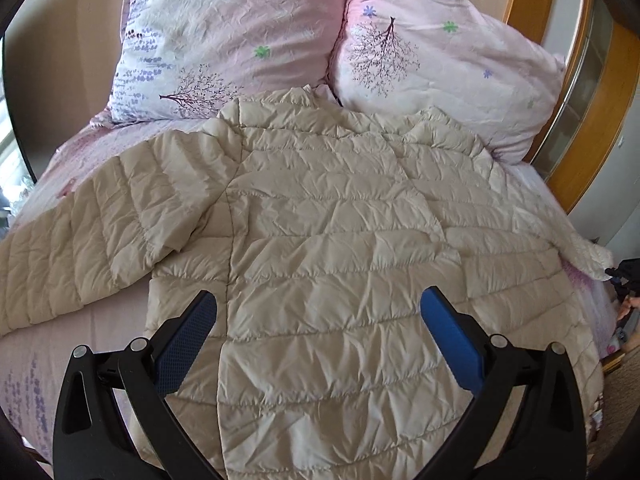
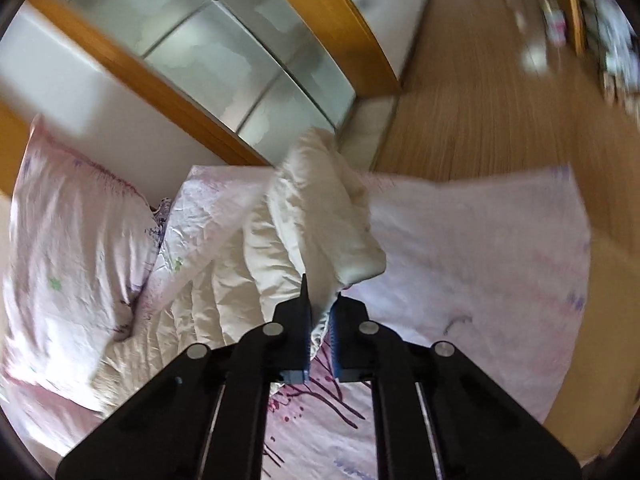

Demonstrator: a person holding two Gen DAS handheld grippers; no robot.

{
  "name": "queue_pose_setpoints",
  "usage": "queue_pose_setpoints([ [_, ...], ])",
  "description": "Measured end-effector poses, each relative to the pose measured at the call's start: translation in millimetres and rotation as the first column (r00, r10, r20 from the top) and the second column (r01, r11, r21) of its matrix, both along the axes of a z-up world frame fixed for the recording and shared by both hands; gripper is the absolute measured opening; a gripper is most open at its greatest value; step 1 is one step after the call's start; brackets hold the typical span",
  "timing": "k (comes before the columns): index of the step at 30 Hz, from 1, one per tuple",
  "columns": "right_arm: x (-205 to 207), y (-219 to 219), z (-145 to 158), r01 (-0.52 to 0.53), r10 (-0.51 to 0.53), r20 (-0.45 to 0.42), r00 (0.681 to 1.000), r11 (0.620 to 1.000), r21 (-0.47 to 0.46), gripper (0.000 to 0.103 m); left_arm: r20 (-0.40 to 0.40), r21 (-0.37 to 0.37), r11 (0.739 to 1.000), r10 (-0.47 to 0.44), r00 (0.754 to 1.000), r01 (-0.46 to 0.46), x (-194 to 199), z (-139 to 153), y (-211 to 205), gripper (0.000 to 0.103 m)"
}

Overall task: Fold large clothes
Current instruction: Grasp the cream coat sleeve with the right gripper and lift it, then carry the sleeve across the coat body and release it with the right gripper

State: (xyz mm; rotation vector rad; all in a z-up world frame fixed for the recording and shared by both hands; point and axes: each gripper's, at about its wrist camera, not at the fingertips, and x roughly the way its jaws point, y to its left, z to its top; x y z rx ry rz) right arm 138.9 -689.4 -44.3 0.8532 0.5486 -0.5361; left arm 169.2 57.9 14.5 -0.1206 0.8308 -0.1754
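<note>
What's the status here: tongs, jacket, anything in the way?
Left tongs open, hovering above the jacket. Right tongs shut on jacket sleeve, lifting it off the bed. Two pillows touch the collar; otherwise nothing blocking.

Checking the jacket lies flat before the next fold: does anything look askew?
Yes. The jacket is spread back-up on the bed, but its right sleeve is bunched and lifted off the sheet, pinched in the right gripper. The left sleeve lies flat; the left gripper is open.
</note>
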Motion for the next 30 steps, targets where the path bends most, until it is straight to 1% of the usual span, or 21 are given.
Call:
queue_pose_setpoints([
  [3, 14, 29, 37, -0.057, 0.062, 0.024, 0.998, 0.986, -0.158, 0.006, 0.005, -0.040, 0.999, 0.011, 1.000, -0.011, 3, 1, 7, 0.102],
  [4, 19, 41, 49, -0.082, 0.091, 0.037, 0.995, 0.976, -0.203, 0.006, 0.008, -0.056, 0.998, 0.015, 1.000, -0.014, 4, 2, 9, 0.102],
  [5, 26, 59, 67, -0.123, 0.142, 0.056, 0.988, 0.956, -0.265, 0.006, 0.012, -0.066, 0.998, 0.020, 1.000, -0.019, 5, 2, 11, 0.102],
  [6, 29, 71, 78, -0.151, 0.180, 0.070, 0.981, 0.941, -0.302, 0.006, 0.020, -0.075, 0.997, 0.023, 1.000, -0.021, 6, 3, 13, 0.102],
  [7, 33, 84, 88, -0.182, 0.221, 0.081, 0.972, 0.924, -0.336, 0.006, 0.032, -0.083, 0.996, 0.023, 0.999, -0.020, 6, 4, 14, 0.102],
  [8, 39, 104, 101, -0.225, 0.280, 0.097, 0.955, 0.899, -0.376, 0.006, 0.046, -0.083, 0.996, 0.025, 0.999, -0.021, 5, 5, 15, 0.102],
  [10, 46, 133, 116, -0.290, 0.366, 0.112, 0.924, 0.860, -0.420, 0.006, 0.061, -0.076, 0.997, 0.028, 0.998, -0.024, 5, 7, 15, 0.102],
  [11, 51, 155, 124, -0.339, 0.431, 0.119, 0.894, 0.827, -0.448, 0.006, 0.063, -0.079, 0.997, 0.026, 0.998, -0.021, 6, 8, 15, 0.102],
  [12, 53, 172, 129, -0.372, 0.473, 0.121, 0.873, 0.805, -0.463, 0.006, 0.062, -0.087, 0.996, 0.022, 0.998, -0.017, 6, 9, 16, 0.102],
  [14, 60, 210, 134, -0.449, 0.567, 0.116, 0.816, 0.746, -0.492, 0.006, 0.055, -0.111, 0.994, 0.020, 0.998, -0.013, 8, 10, 17, 0.102],
  [17, 76, 275, 127, -0.580, 0.703, 0.075, 0.707, 0.637, -0.508, 0.006, 0.043, -0.168, 0.986, 0.023, 0.999, -0.016, 13, 10, 21, 0.102],
  [18, 84, 297, 121, -0.631, 0.749, 0.051, 0.661, 0.591, -0.502, 0.006, 0.040, -0.190, 0.982, 0.024, 0.999, -0.015, 14, 10, 22, 0.102],
  [21, 89, 352, 99, -0.728, 0.823, -0.026, 0.567, 0.486, -0.484, 0.006, 0.029, -0.261, 0.965, 0.010, 1.000, -0.002, 19, 12, 22, 0.102],
  [22, 92, 365, 90, -0.751, 0.837, -0.051, 0.545, 0.461, -0.473, 0.006, 0.025, -0.285, 0.958, 0.002, 1.000, 0.005, 22, 12, 21, 0.102],
  [23, 97, 378, 81, -0.775, 0.849, -0.077, 0.523, 0.436, -0.458, 0.006, 0.018, -0.320, 0.947, -0.007, 1.000, 0.012, 25, 12, 20, 0.102],
  [24, 102, 391, 68, -0.806, 0.864, -0.109, 0.491, 0.403, -0.433, 0.006, 0.006, -0.352, 0.936, -0.014, 1.000, 0.015, 30, 11, 20, 0.102],
  [25, 105, 402, 61, -0.828, 0.875, -0.129, 0.466, 0.380, -0.413, 0.007, -0.018, -0.401, 0.916, -0.027, 0.999, 0.017, 36, 8, 19, 0.102],
  [26, 108, 416, 50, -0.856, 0.887, -0.163, 0.433, 0.348, -0.382, 0.013, -0.037, -0.436, 0.900, -0.037, 0.999, 0.018, 41, 6, 17, 0.102],
  [28, 107, 433, 39, -0.887, 0.899, -0.204, 0.387, 0.302, -0.350, 0.041, -0.082, -0.501, 0.866, -0.054, 0.995, 0.006, 52, -1, 14, 0.102],
  [29, 104, 441, 35, -0.894, 0.905, -0.216, 0.367, 0.279, -0.349, 0.068, -0.111, -0.538, 0.843, -0.064, 0.992, -0.006, 58, -5, 10, 0.102],
  [30, 86, 439, 28, -0.894, 0.909, -0.216, 0.356, 0.264, -0.361, 0.080, -0.129, -0.557, 0.830, -0.074, 0.989, -0.010, 63, -8, 6, 0.102],
])
